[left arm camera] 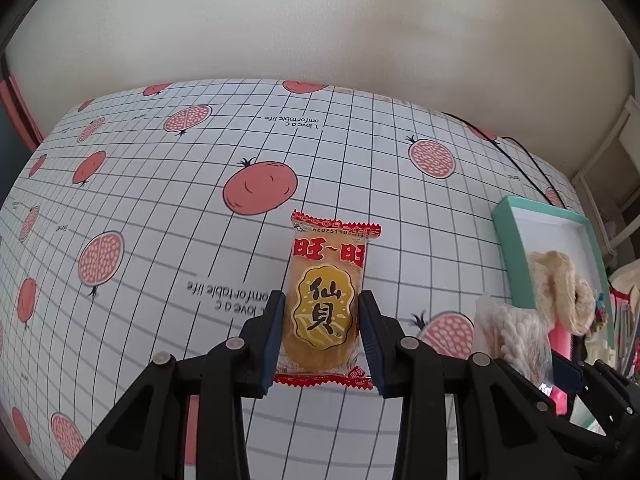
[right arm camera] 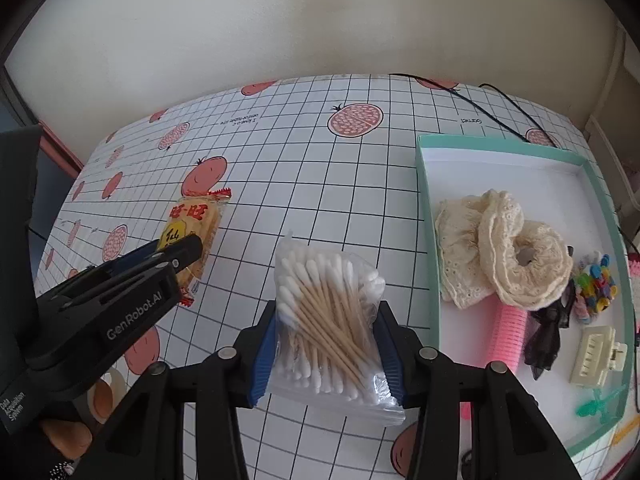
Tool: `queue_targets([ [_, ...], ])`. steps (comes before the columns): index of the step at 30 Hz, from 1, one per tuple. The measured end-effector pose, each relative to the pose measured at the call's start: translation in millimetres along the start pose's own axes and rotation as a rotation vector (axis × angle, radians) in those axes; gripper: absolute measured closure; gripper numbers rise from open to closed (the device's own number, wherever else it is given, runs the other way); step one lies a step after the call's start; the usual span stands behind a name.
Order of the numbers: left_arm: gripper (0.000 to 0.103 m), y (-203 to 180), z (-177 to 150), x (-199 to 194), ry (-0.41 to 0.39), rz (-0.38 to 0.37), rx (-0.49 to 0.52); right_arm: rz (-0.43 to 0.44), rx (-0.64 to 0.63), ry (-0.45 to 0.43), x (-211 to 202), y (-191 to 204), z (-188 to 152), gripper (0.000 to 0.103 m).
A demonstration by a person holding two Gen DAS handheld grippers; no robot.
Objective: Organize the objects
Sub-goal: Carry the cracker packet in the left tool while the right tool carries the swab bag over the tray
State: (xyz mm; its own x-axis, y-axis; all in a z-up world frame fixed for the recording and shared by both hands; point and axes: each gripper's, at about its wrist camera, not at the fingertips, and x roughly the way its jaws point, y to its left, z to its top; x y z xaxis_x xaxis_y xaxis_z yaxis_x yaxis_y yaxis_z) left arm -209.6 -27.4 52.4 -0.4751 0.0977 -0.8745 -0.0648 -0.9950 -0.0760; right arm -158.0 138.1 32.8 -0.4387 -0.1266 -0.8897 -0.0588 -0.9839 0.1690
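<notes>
A rice cracker packet [left arm camera: 322, 304] is clamped between the jaws of the left gripper [left arm camera: 323, 340], the blue pads pressing on its two long edges near the lower half. The packet appears lifted off the desk [left arm camera: 160, 208], with its upper, red-crimped end free beyond the jaws. A slip is judged possible here: the wrapper is smooth and air-filled, and only the edges are pinched, so a sudden swing could let the packet rotate or slide out. Too hard a squeeze could crack the cracker inside.

A zip bag of cotton swabs [right arm camera: 328, 320] is held between the jaws of the right gripper [right arm camera: 326, 350], which are closed on the bag's sides at middle width. The film is loose and slack, so the swabs could shift within it and the bag could sag or be pulled through the pads.

Further out, the left gripper is seen in the right wrist view just beside the bag; a collision between the two grippers is a risk if both are carried toward the teal tray [right arm camera: 424, 216] together. The tray is already occupied by cream scrunchies [right arm camera: 504, 256], a pink hair roller [right arm camera: 510, 332], a cream hair claw [right arm camera: 596, 356] and small coloured pieces [right arm camera: 594, 288], so those could be knocked or covered when the bag is set down.
</notes>
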Motion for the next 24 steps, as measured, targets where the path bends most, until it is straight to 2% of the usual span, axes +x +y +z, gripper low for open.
queue_targets([
  [14,0.065,-16.6,-48.7,-77.0,-0.063,-0.092,-0.013,-0.030,0.000,-0.087,-80.0,-14.6,-43.0,0.054],
  [18,0.065,-28.3,-60.3,-91.3,-0.083,-0.099,0.006,-0.006,0.037,-0.106,-96.0,-30.3,-52.7,0.054],
  [24,0.065,-52.1,-74.8,-104.9,-0.102,-0.118,0.045,-0.028,0.064,-0.116,-105.3,-59.5,-58.8,0.054],
])
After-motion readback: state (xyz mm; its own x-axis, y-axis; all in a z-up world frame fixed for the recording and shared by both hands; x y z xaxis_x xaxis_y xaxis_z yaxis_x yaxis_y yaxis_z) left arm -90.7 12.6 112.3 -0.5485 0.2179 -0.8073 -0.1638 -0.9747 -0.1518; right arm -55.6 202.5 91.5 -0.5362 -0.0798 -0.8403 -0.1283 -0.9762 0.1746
